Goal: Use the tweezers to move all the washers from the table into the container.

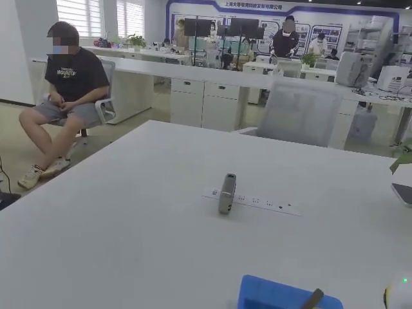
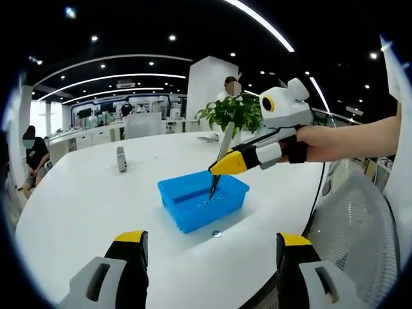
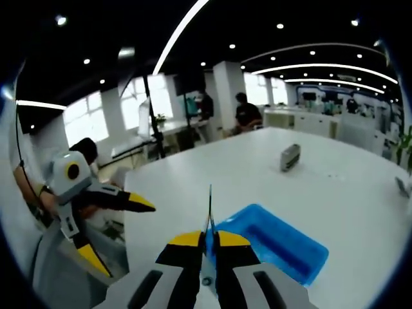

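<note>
White tabletop runs under everything, in an open office lit by ceiling spots. Nearest you in the left gripper view, your left gripper (image 2: 212,238) stands with its jaws wide apart and nothing between them. Just beyond, at 12 o'clock from those jaws, one washer (image 2: 216,234) lies on the table just beside the near wall of the blue container (image 2: 193,217). More washers (image 2: 205,205) lie on the container's floor. Your right gripper (image 2: 225,166) comes in from 3 o'clock, its jaws pressed together on the tweezers (image 2: 225,138). The tweezers stand nearly upright with their tips down inside the container, over those washers; you cannot tell whether the tips touch anything. The right gripper view shows the same clamp, with the tweezers rising at 12 o'clock between the yellow tips. Farther across the table, at 10 o'clock from the container, a gray device (image 2: 121,158) stands upright. A potted plant (image 2: 233,112) sits at 1 o'clock by the far edge. In the head view, a person (image 1: 67,96) sits on a chair off the table.
</note>
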